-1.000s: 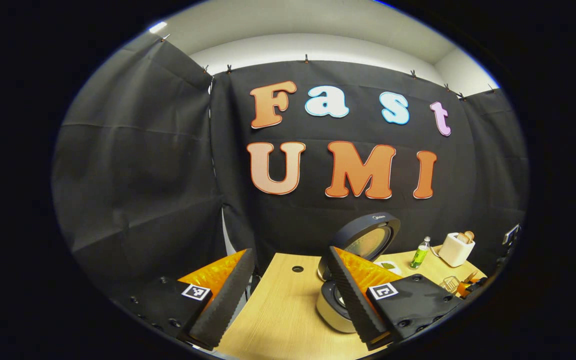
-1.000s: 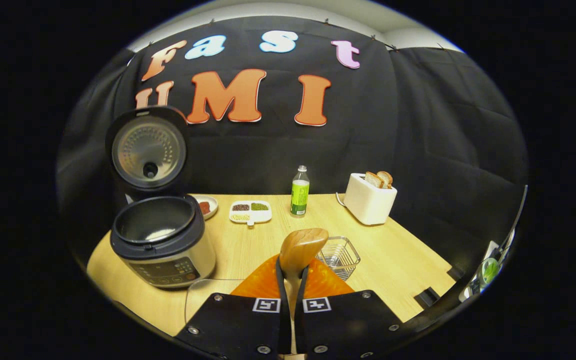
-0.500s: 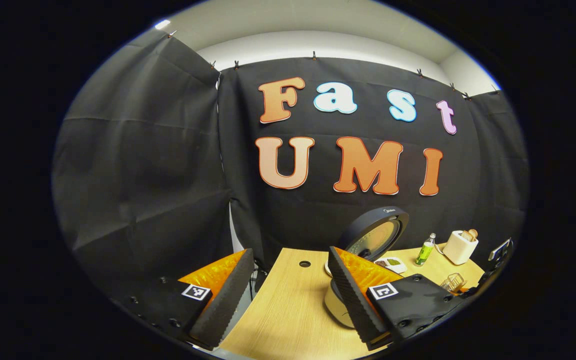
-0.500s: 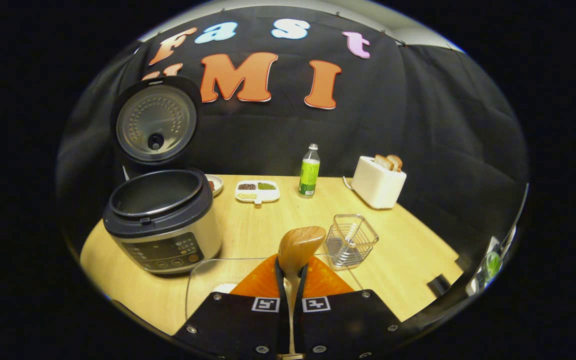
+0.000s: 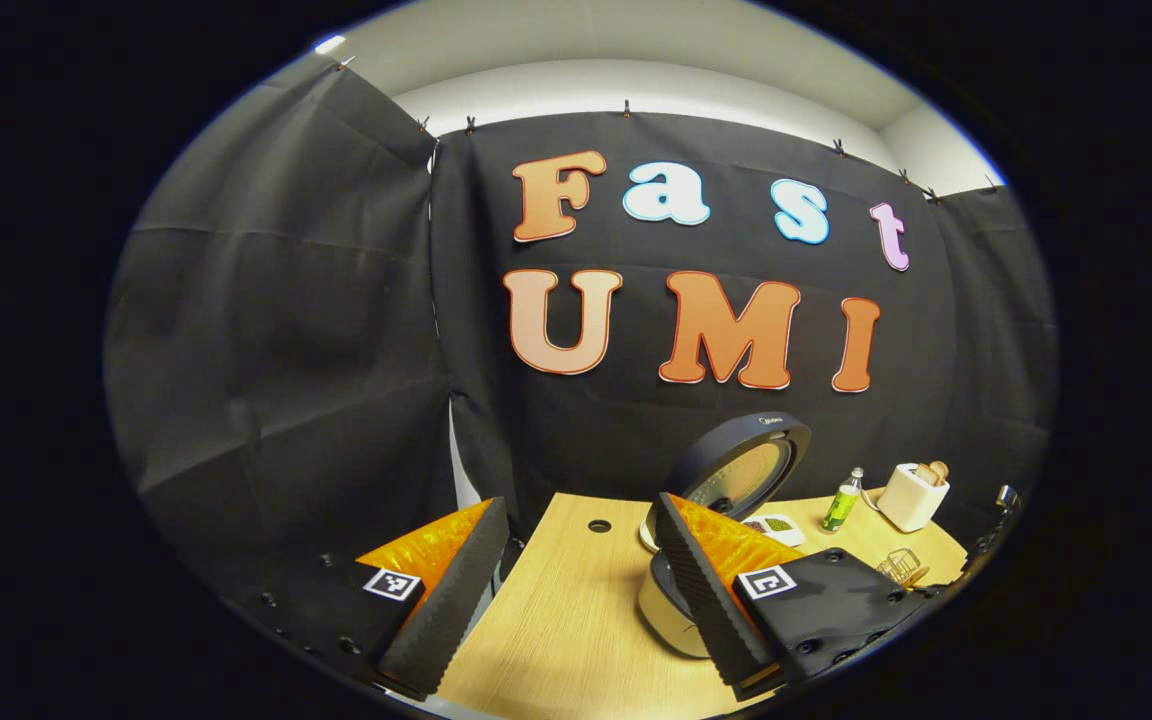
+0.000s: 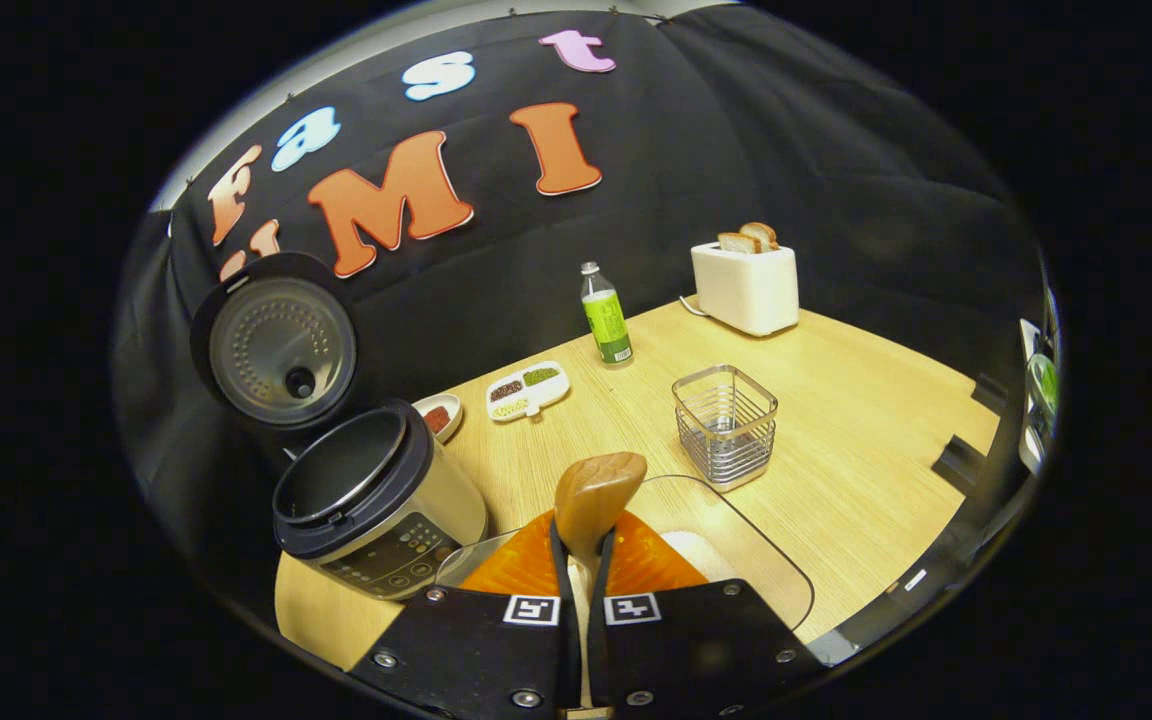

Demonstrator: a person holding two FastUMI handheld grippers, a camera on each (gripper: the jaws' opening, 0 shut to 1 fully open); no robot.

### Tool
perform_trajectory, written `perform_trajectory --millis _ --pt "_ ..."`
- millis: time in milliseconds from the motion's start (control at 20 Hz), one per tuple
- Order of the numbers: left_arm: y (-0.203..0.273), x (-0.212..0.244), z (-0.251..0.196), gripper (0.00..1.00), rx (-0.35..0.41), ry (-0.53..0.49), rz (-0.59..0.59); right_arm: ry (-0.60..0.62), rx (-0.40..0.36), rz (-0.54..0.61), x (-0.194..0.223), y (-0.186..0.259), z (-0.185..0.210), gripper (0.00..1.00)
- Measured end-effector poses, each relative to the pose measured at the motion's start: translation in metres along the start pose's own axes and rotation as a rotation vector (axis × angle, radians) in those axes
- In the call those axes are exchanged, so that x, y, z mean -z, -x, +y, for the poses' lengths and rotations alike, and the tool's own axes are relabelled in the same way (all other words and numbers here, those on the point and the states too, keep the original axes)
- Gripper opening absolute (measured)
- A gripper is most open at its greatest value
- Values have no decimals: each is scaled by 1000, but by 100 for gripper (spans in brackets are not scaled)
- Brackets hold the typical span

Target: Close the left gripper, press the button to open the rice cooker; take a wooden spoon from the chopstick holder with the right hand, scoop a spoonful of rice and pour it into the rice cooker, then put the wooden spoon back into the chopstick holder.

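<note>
1. Spoon (image 6: 596, 495) clamped by handle in right gripper (image 6: 584, 570), bowl forward, over glass rice dish (image 6: 736, 550): placed for scooping
2. Cooker (image 6: 376, 500) lid up, pot ready; holder (image 6: 725, 424) near
3. Left gripper (image 5: 576, 590) spread wide, empty, parked beside cooker (image 5: 671, 610)

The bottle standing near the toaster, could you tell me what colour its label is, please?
Bright green label on the bottle, clearest in the right gripper view.

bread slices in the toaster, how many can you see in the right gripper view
2. Both bread slices stand side by side in the slots of the white toaster at the far side of the table, right of the green bottle. Nothing suggests more, though the slots' insides are hidden.
</note>
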State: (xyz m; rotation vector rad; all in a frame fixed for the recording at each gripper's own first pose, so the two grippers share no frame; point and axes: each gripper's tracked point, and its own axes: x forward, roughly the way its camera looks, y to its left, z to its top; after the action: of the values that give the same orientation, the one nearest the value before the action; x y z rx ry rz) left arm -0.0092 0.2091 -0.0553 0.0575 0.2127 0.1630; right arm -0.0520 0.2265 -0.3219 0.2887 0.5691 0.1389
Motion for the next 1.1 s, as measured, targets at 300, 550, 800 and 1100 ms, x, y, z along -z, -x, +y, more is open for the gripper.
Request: perform_trajectory --millis 300,550,800,1100 --pt "-2 2 -3 97 2 0 6 -225 -40 49 3 0 -5 2" --pt "-3 -1 -7 97 8 2 3 -485 -103 95 9 -2 -5 2" --pt "-3 -3 -6 97 8 3 -3 -616 -99 122 11 1 -20 2" --pt "-2 -8 -13 100 13 15 -13 -731 -126 115 -4 12 -28 2"
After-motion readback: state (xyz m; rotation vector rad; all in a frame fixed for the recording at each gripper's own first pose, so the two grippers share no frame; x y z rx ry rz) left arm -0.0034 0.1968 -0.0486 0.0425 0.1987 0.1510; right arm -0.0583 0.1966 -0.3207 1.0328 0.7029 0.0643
